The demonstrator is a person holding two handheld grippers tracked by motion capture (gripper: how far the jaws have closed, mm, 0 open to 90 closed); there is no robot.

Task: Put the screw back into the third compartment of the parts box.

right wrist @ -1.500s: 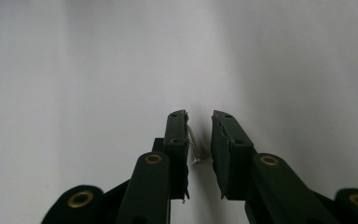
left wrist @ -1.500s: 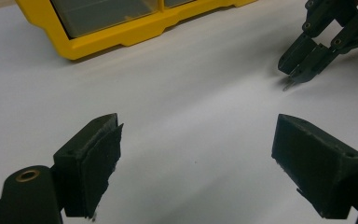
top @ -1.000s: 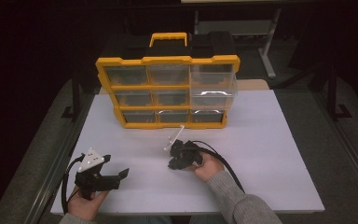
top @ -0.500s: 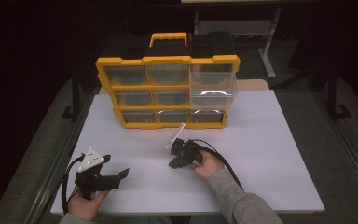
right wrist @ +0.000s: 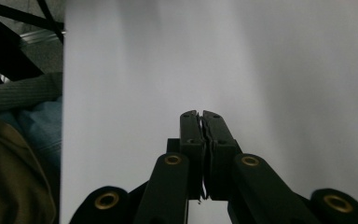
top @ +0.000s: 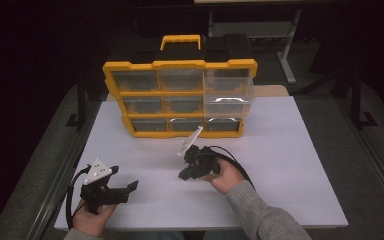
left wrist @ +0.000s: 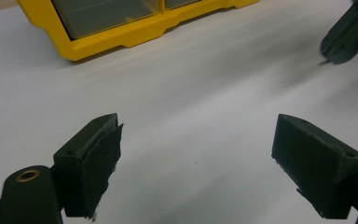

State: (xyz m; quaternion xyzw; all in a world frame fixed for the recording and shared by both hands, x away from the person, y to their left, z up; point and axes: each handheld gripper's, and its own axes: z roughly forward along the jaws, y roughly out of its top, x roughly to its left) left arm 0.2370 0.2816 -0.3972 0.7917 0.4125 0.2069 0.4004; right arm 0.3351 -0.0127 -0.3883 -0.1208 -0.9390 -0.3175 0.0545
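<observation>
So the right gripper (top: 186,174) is near the middle of the white table (top: 290,165), a little in front of the yellow drawer organizer (top: 180,97), and its jaws are pressed flat together. In the right gripper view (right wrist: 200,122) the 2 black pads meet face to face, with maybe a tiny sliver of something thin poking out at the bottom of the seam (too small to say what it is). They've just been closing that last little bit.

The left gripper (top: 130,186) sits near the front left corner of the table, well apart from the right one, and its jaws are wide open with nothing between them. In the left gripper view (left wrist: 198,140) it's just bare white tabletop in the gap, with the organizer's bottom corner (left wrist: 121,28) up top.

The organizer stands upright at the back of the table, 3 rows of clear drawers, and the right drawer (top: 228,92) in the top row sticks out toward the person.
</observation>
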